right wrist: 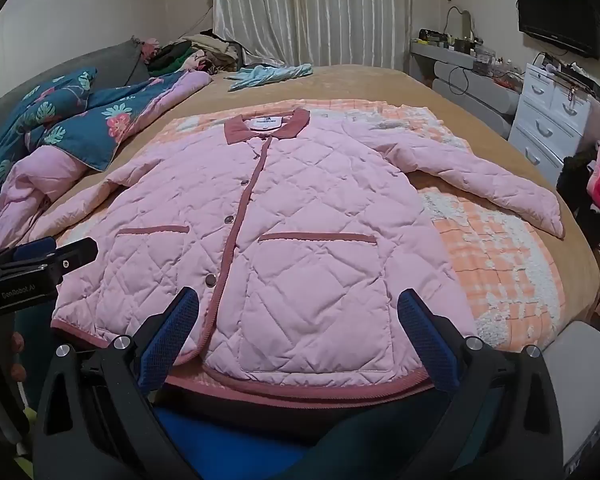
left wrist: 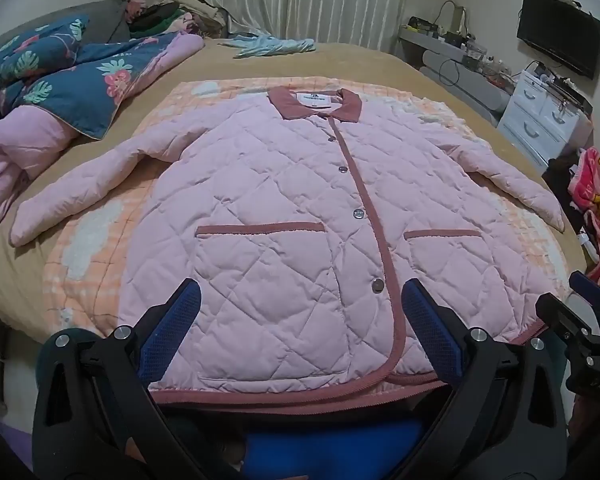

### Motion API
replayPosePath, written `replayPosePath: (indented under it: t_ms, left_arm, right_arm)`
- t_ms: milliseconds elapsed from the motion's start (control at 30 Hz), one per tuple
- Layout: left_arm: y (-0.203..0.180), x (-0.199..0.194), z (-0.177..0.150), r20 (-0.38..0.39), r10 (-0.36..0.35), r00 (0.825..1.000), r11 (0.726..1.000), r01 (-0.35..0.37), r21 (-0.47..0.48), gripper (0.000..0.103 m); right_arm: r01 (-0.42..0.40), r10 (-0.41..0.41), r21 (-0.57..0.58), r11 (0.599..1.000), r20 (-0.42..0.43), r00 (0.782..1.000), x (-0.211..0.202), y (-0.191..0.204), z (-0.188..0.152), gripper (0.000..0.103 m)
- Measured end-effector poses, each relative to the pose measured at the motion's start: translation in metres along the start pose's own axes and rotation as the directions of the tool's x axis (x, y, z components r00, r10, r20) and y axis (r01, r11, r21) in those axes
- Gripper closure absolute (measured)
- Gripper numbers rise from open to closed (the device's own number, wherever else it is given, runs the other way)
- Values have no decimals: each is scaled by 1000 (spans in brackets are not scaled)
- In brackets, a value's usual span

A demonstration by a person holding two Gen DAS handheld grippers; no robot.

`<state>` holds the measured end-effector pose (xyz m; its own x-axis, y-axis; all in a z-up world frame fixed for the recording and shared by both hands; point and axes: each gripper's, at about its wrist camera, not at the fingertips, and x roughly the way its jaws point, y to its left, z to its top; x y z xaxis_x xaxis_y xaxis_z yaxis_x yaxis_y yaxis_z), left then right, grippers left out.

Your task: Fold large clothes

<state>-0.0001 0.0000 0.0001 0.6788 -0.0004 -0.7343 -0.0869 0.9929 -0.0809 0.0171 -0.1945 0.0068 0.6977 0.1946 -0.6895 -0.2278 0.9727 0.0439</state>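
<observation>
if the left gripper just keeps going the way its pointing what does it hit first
Most likely the pink quilted jacket: the left gripper is open, angled down over the lower front near the bottom snap. Nothing shows between its fingers and the fabric, though depth is hard to judge.

bed (left wrist: 340,56): tan cover | on it: checked blanket (left wrist: 100,240), floral quilt (left wrist: 80,76), blue garment (left wrist: 276,46)

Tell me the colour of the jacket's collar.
Dusty rose, darker than the pale pink quilted jacket; the collar shows best in the left wrist view.
</observation>
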Motion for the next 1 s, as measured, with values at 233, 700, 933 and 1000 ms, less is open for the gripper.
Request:
replayPosePath:
  t_ms: [233,700,933,1000]
  left_arm:
    - [0,0,0,-6,-2,1000,1000,2,-1,9]
    - [0,0,0,-11,-4,1000,1000,4,-3,9]
    - [-3,3,-1,-10,-6,1000,1000,6,-1,9]
    - [-3,3,-1,-9,-5,1000,1000,5,-1,9]
  right_arm:
    - [0,0,-4,1000,2,1000,0,1,0,4]
    - [1,-1,-5,1000,4,1000,0,1,0,4]
    - [1,-1,-9,1000,6,1000,-2,4,3,4]
    - [1,-1,-11,1000,7,1000,-3,5,3,4]
